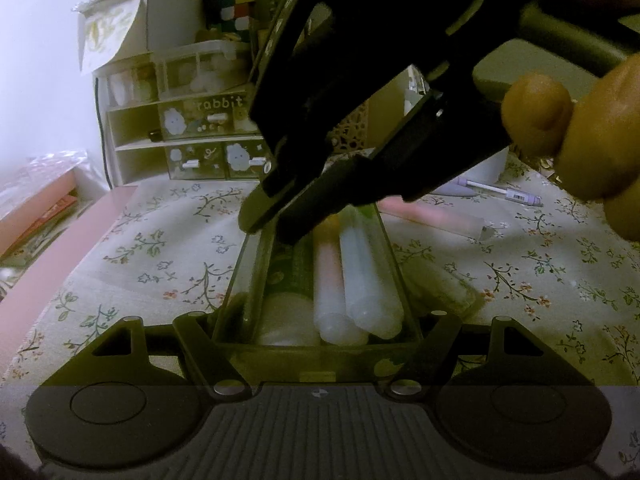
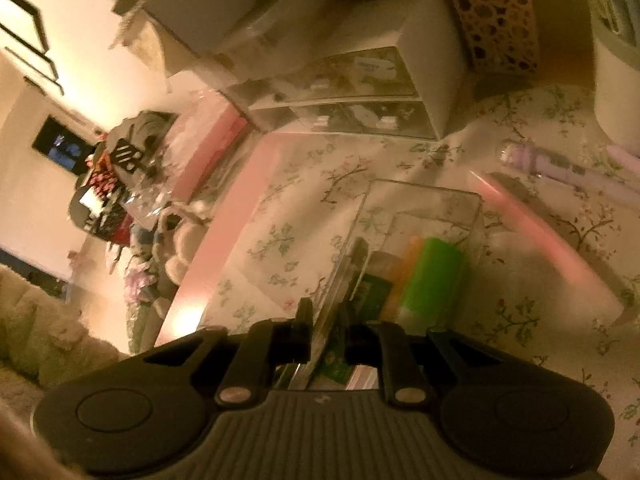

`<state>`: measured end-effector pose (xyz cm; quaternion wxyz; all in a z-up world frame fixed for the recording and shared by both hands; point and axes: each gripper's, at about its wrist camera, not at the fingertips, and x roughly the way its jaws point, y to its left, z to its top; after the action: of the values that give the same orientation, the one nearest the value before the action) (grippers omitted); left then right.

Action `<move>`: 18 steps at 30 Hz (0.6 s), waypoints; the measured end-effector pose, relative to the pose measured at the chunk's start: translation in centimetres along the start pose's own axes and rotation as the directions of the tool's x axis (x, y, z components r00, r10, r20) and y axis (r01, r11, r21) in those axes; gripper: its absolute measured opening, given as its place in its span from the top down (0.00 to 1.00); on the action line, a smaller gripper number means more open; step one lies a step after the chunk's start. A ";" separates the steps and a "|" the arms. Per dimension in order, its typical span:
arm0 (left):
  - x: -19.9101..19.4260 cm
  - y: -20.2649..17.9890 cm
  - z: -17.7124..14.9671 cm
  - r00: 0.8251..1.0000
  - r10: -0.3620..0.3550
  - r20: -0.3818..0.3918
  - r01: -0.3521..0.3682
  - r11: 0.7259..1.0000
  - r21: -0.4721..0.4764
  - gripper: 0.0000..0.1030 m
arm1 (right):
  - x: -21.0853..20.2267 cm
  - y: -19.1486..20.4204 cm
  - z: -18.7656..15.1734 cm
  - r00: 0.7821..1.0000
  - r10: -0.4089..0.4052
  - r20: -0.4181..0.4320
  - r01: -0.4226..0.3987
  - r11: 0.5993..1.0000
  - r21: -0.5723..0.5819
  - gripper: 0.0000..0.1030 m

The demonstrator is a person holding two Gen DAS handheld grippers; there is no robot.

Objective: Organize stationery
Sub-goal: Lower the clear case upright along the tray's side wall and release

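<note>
A clear plastic box (image 1: 396,264) sits on the flowered cloth, and my left gripper (image 1: 316,320) is shut on its near end, one finger on each side. Inside lie a pink marker (image 1: 328,280), a pale blue one (image 1: 360,276) and a green-labelled item. My right gripper (image 1: 272,224) comes down from the upper right with its fingertips on either side of the box's left wall. In the right wrist view the narrow jaws (image 2: 328,320) straddle that clear wall (image 2: 344,272), beside a green marker (image 2: 436,276). Whether the pads press on it is unclear.
A pink marker (image 1: 432,216) and a purple pen (image 1: 500,192) lie on the cloth beyond the box. A clear tube (image 1: 440,284) rests against its right side. A white drawer organiser (image 1: 180,120) stands at the back left. A person's fingers (image 1: 560,120) hold the right gripper.
</note>
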<state>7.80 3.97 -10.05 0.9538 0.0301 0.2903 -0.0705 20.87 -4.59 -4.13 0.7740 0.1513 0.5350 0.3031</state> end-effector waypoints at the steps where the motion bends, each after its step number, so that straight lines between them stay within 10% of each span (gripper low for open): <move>1: 0.0 0.0 0.0 1.000 -0.001 0.000 0.001 1.000 0.000 0.29 | -0.3 0.0 0.0 1.000 0.008 0.008 -0.008 1.000 -0.002 0.80; 18: 0.0 -0.2 -0.1 1.000 0.000 0.000 0.000 1.000 0.001 0.29 | -2.1 -0.8 -0.3 0.994 0.071 0.083 -0.070 0.997 -0.022 0.90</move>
<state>7.76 3.81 -10.10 0.9539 0.0307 0.2901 -0.0706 20.27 -6.56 -3.11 0.7859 0.1753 0.4935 0.3288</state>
